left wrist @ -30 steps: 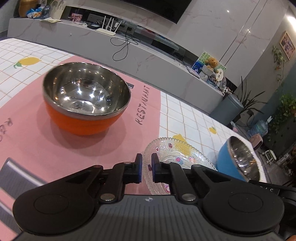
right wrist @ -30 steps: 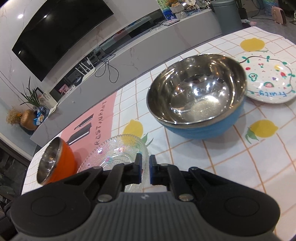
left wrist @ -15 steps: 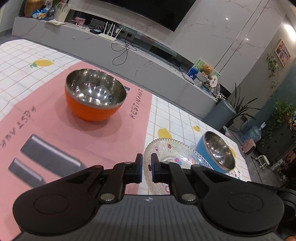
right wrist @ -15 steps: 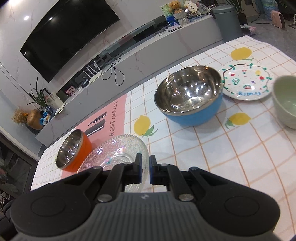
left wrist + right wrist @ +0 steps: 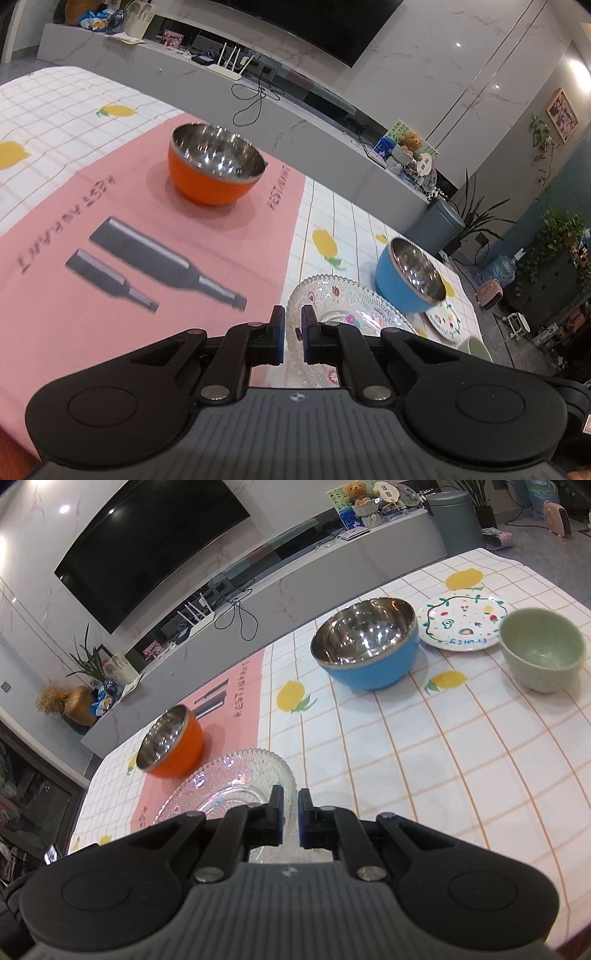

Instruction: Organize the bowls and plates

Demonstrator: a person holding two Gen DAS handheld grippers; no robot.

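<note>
Left gripper [image 5: 293, 334]: jaws closed, nothing between them.
Right gripper [image 5: 290, 818]: jaws closed, empty.
Glass plate [image 5: 236, 788]: clear, beaded rim, small coloured motifs; lies flat just beyond both tips, straddling the pink placemat [image 5: 92, 236] edge.
Orange bowl [image 5: 216, 168]: steel-lined, upright on the placemat, 11 o'clock of the left gripper.
Blue bowl [image 5: 367, 648]: steel-lined, upright, 1 o'clock of the right gripper.
Painted plate [image 5: 461, 622]: white, flat, touching or just beside the blue bowl.
Green bowl [image 5: 541, 650]: pale, upright, 2 o'clock.

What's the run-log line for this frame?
left gripper: shut, empty | right gripper: shut, empty | glass plate: below both | orange bowl: on pink mat
</note>
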